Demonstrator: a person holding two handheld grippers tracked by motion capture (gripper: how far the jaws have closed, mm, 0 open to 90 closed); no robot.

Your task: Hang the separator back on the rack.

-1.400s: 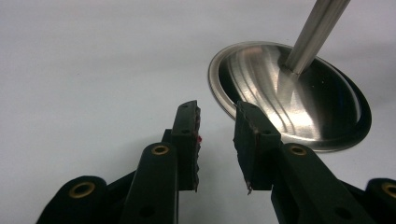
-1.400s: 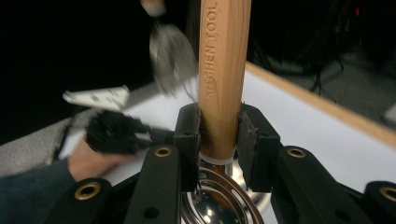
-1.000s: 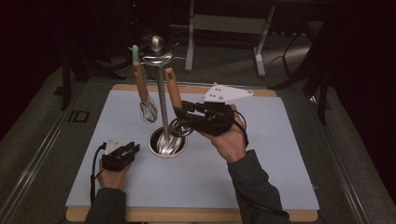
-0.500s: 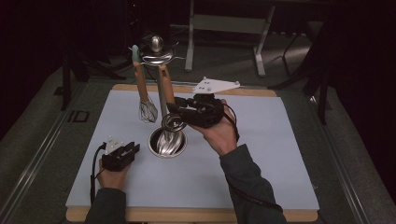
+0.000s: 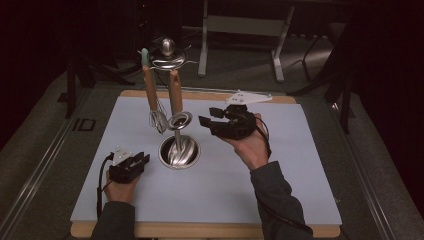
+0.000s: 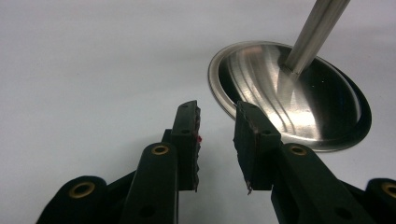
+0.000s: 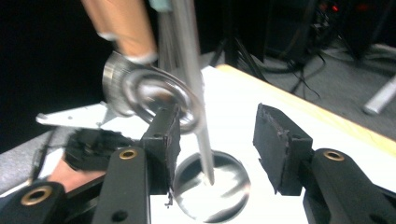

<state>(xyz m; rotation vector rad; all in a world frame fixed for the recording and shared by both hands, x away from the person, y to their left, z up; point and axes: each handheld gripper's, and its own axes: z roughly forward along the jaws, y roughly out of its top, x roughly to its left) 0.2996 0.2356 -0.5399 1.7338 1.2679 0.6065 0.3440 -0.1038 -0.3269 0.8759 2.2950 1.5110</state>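
Two wooden-handled utensils point(image 5: 174, 102) hang from the steel stand point(image 5: 178, 150); both grippers' jaws gape empty.

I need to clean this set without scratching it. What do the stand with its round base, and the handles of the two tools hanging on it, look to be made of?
The round-based utensil stand looks like brushed steel: silvery, with streaked reflections on its dished base and shiny pole. The two hanging tool handles look like light-brown wood, matte; it could be a wood-look finish. The whisk's wires seem to be thin bright metal.

Both grippers are black: the left gripper point(image 5: 129, 166) trails a black cable; the right gripper point(image 5: 216, 121) carries a pale three-cornered plate; brass-coloured pivot screws; dark grey sleeves point(image 5: 276, 200).
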